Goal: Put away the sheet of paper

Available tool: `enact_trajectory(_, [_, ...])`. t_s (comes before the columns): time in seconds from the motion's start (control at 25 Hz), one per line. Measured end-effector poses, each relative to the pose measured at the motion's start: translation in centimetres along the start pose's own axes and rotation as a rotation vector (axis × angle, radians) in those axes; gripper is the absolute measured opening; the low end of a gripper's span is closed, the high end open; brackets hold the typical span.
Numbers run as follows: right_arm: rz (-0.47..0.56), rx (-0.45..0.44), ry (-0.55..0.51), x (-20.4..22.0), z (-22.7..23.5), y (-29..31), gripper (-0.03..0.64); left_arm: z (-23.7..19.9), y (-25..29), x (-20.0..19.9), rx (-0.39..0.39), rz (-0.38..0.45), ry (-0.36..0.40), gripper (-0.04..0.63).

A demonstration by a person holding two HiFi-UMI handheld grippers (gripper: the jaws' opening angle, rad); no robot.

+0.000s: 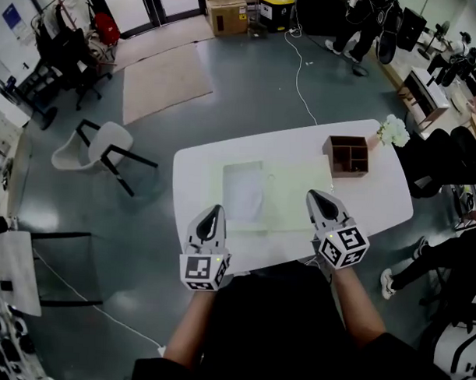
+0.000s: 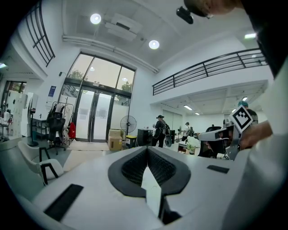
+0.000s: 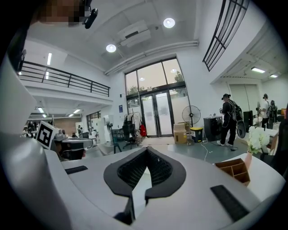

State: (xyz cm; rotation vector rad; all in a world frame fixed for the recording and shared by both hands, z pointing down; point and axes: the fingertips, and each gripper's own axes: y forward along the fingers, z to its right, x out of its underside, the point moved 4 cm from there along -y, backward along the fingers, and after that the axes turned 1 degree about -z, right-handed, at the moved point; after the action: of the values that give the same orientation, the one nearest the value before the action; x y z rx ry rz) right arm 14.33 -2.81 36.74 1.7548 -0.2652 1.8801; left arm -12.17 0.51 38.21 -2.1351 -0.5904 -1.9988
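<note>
I held my left gripper (image 1: 214, 212) and right gripper (image 1: 312, 197) over the near edge of the white table (image 1: 198, 176), each with its jaws pressed together on nothing. The sheet of paper (image 1: 243, 192) lay flat on the table between them, nearer my left claw and well apart from the wooden organizer (image 1: 348, 156).

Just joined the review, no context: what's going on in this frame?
A person holds a tool in each hand over the near edge of a white table. The left tool and right tool are both shut and empty. The paper lies flat on a pale green mat just ahead, between them, untouched. A wooden box stands far right. Nothing is put away yet.
</note>
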Motion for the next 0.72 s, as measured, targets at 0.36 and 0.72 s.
enact_trajectory(0.36, [-0.041, 0.004, -0.031, 0.9, -1.9, 0.9, -0.002, -2.7, -1.5, 1.5, -0.008, -0.018, -0.022, 0.003])
enact_trajectory(0.72, [-0.130, 0.015, -0.051, 2.8, -3.7, 2.0, -0.002, -3.6, -3.0, 3.0, -0.011, -0.037, -0.053, 0.003])
